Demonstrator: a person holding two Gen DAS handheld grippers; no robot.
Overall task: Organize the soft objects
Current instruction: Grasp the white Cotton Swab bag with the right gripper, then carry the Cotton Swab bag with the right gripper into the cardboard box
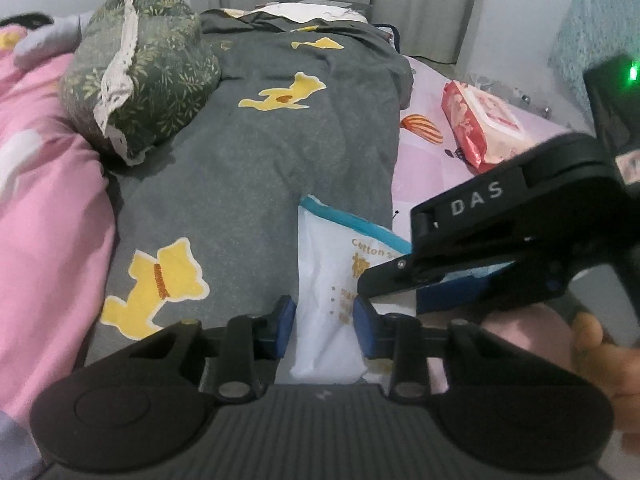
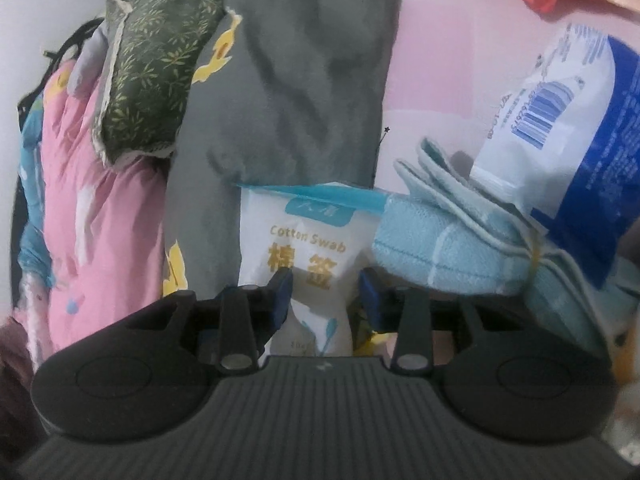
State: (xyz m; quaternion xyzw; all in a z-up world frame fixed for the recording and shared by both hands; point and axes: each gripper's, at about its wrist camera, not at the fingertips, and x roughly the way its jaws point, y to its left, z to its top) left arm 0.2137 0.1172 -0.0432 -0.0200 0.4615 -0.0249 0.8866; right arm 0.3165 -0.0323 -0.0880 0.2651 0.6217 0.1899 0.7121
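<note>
A white cotton swab bag (image 1: 324, 280) with a blue top strip hangs over the grey blanket's edge. My left gripper (image 1: 325, 320) has its blue pads (image 1: 286, 320) against both sides of the bag's lower part. My right gripper (image 1: 396, 256) reaches in from the right, and the bag's right side passes between its fingers. In the right wrist view the cotton swab bag (image 2: 308, 248) faces the camera, pinched narrow between the pads of my right gripper (image 2: 325, 292). The left gripper is hidden in that view.
A green floral pillow (image 1: 140, 80) with lace trim lies on the grey dog-print blanket (image 1: 260, 152). A pink quilt (image 1: 40, 200) is at left, a red tissue pack (image 1: 480, 128) on the pink sheet at right. A light blue towel (image 2: 440, 248) and a blue-white pack (image 2: 580, 140) lie beside the bag.
</note>
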